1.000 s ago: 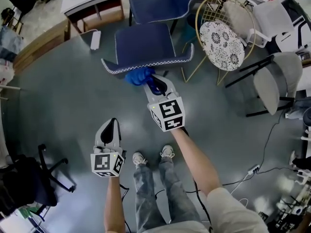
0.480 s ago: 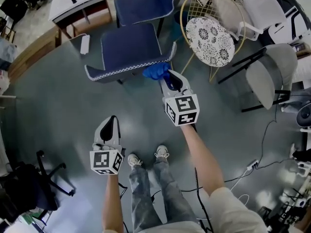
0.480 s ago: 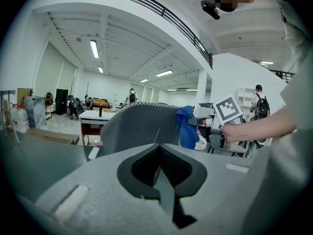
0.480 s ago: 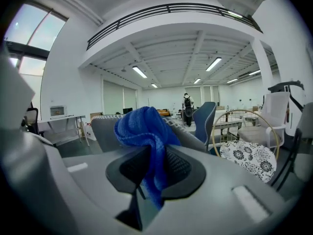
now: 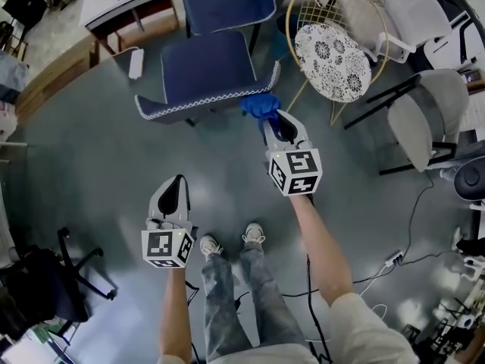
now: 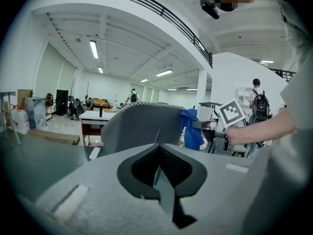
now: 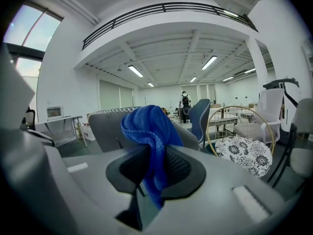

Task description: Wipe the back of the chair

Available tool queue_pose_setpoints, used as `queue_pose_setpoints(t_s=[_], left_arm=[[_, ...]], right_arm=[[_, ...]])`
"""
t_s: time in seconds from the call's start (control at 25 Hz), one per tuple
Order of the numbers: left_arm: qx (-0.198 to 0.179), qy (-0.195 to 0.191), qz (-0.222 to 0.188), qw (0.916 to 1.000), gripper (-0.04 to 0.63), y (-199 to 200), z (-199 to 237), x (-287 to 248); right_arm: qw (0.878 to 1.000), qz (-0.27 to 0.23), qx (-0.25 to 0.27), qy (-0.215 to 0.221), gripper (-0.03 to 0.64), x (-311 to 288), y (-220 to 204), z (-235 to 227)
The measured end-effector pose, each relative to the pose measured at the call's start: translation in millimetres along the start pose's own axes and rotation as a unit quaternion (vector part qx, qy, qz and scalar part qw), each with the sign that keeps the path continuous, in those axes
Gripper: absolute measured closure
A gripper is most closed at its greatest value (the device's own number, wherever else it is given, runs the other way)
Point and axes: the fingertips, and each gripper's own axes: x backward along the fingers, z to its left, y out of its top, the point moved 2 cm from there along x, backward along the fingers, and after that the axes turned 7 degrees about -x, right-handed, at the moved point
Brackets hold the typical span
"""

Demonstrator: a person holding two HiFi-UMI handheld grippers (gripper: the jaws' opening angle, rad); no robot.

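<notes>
Blue cloth in right tool; chair beside.

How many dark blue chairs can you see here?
2: the near chair, with the blue cloth at its backrest's end, and the far chair behind it. Others may be hidden.

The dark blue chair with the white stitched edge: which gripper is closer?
Right. The right gripper, holding a blue cloth, is at a backrest corner of the dark blue chair; the left gripper hangs farther back.
</notes>
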Motion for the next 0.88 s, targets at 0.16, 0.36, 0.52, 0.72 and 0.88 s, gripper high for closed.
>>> queue_pose_setpoints(t_s=[0.16, 0.36, 0.52, 0.72, 0.88], left_arm=[[0.001, 0.011, 0.000, 0.9999, 0.592, -2.8, 14.0, 9.4], [0.010, 0.028, 0.000, 0.9996, 0.592, -8.4, 39.2, 27.8], [0.013, 0.048, 0.001, 0.9987, 0.592, -15.5, 69.3, 47.9], [0.018, 0.075, 0.003, 0.9970, 0.592, -23.9, 108.7, 77.7], [0.021, 0.089, 0.006, 0.9958, 0.592, -31.1, 133.6, 97.7]], right_arm=[[1.000, 0.009, -0.001, 0.015, 0.543, 0.9, -15.9, 27.3], [0.998, 0.025, -0.014, 0.049, 0.542, -12.1, -37.3, 85.9], [0.996, 0.037, -0.013, 0.084, 0.543, -31.3, -50.8, 140.4], [0.992, 0.055, -0.008, 0.117, 0.543, -60.7, -67.1, 198.7], [0.989, 0.067, -0.007, 0.131, 0.543, -81.0, -75.9, 232.6]])
